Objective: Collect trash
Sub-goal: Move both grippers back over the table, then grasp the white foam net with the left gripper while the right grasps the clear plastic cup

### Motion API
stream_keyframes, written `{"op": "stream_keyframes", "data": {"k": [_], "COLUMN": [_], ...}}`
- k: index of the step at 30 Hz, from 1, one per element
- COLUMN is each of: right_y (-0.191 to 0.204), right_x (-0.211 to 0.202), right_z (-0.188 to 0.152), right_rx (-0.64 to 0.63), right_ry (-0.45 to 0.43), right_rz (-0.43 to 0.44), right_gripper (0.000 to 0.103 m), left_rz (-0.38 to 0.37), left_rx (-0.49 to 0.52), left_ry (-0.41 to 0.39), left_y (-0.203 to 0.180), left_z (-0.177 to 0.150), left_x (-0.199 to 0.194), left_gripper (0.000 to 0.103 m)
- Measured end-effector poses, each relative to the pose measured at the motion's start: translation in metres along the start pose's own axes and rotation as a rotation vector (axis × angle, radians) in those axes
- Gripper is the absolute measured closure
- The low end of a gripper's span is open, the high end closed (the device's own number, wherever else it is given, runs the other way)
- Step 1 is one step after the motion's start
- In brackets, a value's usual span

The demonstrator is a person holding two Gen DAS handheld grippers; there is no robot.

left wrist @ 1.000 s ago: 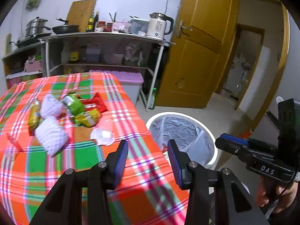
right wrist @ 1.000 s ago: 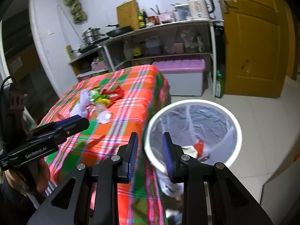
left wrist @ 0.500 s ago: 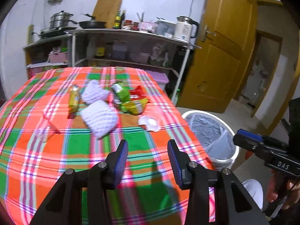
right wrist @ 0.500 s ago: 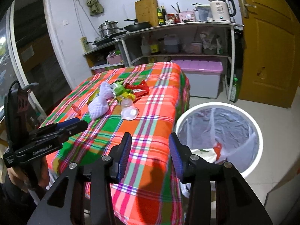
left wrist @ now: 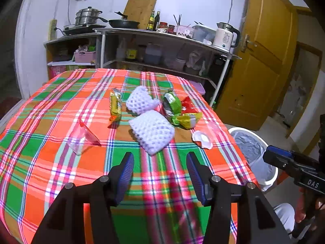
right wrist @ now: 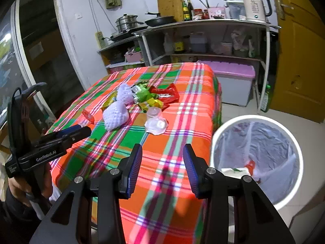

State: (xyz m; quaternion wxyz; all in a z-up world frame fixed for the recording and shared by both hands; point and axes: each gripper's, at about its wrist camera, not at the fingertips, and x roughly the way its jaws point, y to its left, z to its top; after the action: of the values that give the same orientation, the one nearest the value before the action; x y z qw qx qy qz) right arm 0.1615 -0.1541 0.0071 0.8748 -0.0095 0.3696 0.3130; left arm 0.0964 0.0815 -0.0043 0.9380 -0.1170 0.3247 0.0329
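Trash lies in a cluster on the plaid tablecloth [left wrist: 50,162]: two white foam nets [left wrist: 152,131], a yellow wrapper [left wrist: 115,106], a green wrapper [left wrist: 171,104], a red wrapper [left wrist: 189,105], clear plastic cups [left wrist: 202,139] and a clear bag with a red strip [left wrist: 83,136]. My left gripper [left wrist: 160,162] hovers over the near table edge, short of the nearer foam net; its jaws are opening with nothing between them. My right gripper [right wrist: 161,152] stands open and empty over the table's corner, beside the white bin [right wrist: 215,138]. The bin holds a white carton [right wrist: 233,170].
A metal shelf unit [right wrist: 203,23] with kettle, pan and pots stands behind the table. A purple-lidded box [right wrist: 233,71] and a green bottle [right wrist: 265,99] sit on the floor by the yellow door [right wrist: 300,50]. A hand [right wrist: 18,185] holds the left gripper.
Both views have swung from the bin toward the table and its trash. Both pairs of jaws stand wider than a second ago.
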Motion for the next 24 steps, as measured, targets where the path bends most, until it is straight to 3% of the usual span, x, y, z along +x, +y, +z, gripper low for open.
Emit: {"op": "stream_keyframes", "data": {"k": [24], "right_y": [0.012], "right_x": [0.090], "right_z": [0.039], "right_rx": [-0.039], "right_ry": [0.068], "right_rz": [-0.004], "right_gripper": [0.056], "left_rz": [-0.030], "left_rx": [-0.090], "left_ry": [0.086], "left_y": [0.026], "left_z": [0.022], "left_x": [0.062], "left_gripper": [0.048]}}
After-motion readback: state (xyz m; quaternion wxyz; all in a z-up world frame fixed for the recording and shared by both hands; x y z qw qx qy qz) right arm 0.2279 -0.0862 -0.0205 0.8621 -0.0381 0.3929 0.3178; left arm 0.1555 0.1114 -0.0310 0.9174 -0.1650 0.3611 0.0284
